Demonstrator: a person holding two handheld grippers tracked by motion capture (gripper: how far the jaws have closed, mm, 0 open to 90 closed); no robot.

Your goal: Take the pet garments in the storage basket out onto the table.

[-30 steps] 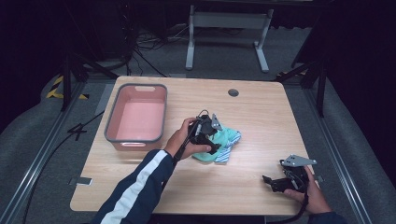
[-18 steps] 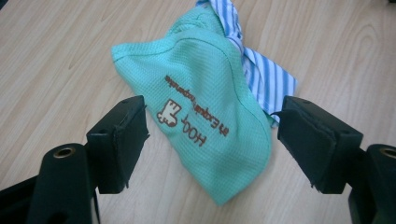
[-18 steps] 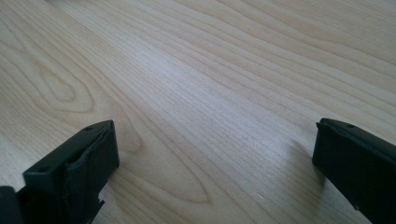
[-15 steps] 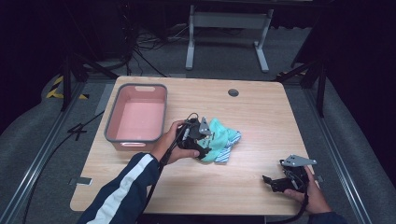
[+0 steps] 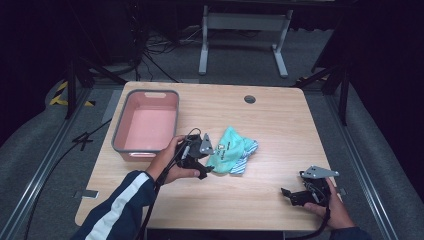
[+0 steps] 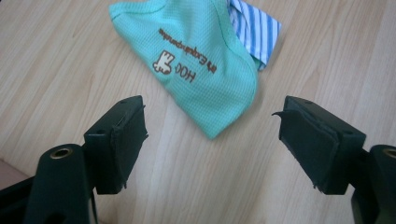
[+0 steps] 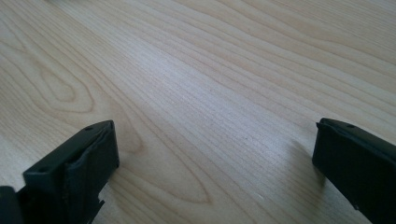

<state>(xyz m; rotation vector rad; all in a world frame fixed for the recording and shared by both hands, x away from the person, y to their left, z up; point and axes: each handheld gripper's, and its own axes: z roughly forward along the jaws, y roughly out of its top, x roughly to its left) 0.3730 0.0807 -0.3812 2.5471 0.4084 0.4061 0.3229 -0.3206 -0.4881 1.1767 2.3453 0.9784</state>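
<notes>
A mint-green cloth (image 5: 226, 153) with brown print lies crumpled mid-table, and a blue-striped cloth (image 5: 245, 161) peeks out from under its right side. My left gripper (image 5: 207, 167) sits just left of the pile, open, jaws spread wide with nothing between them. In the left gripper view the green cloth (image 6: 201, 60) lies just ahead of the jaws, apart from them, with the striped cloth (image 6: 256, 29) behind it. My right gripper (image 5: 290, 195) rests near the table's front right edge, open, and its jaws (image 7: 212, 163) frame bare wood.
A pink tub with a grey rim (image 5: 120, 131) stands at the table's left, a short way behind my left hand. A round cable hole (image 5: 249, 99) sits near the far edge. A metal stand's legs (image 5: 240, 45) are on the floor beyond the table.
My left gripper has drawn back to the left off the cloth pile, leaving the green cloth lying free on the table. The right gripper has stayed put.
</notes>
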